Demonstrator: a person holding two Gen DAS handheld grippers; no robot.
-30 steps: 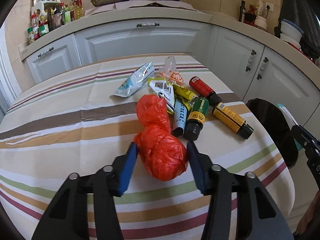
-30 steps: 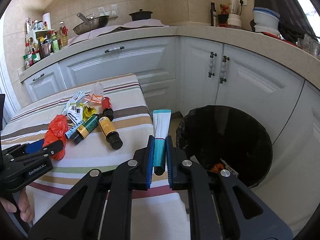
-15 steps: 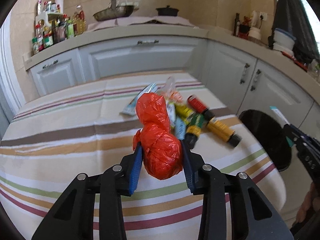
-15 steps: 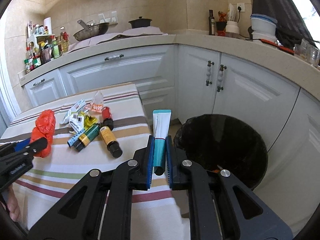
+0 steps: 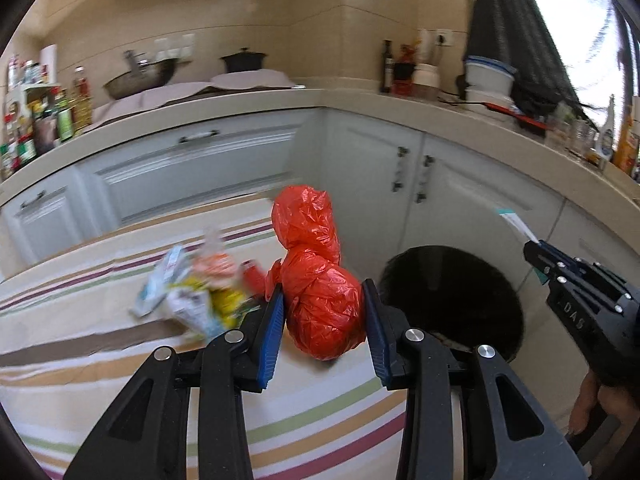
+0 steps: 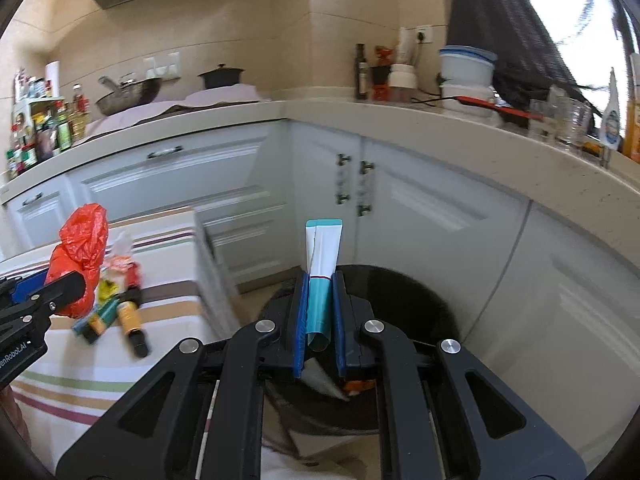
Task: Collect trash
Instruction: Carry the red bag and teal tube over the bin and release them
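My left gripper is shut on a knotted red plastic bag, held above the striped table's right end. The same red bag shows at the left of the right wrist view, in the left gripper. My right gripper is shut on a flattened white-and-teal tube and hangs over the black trash bin. In the left wrist view the right gripper reaches in from the right, above the bin, with the tube sticking out of it.
Blurred wrappers and small bottles lie on the striped tablecloth. White cabinets and a worktop with pots, jars and bottles curve behind. The bin stands on the floor between table and cabinets, with some litter inside.
The left gripper closed on the red bag, lifted it off the table and swung it right toward the bin. The right gripper carried the tube from beside the table to over the bin.
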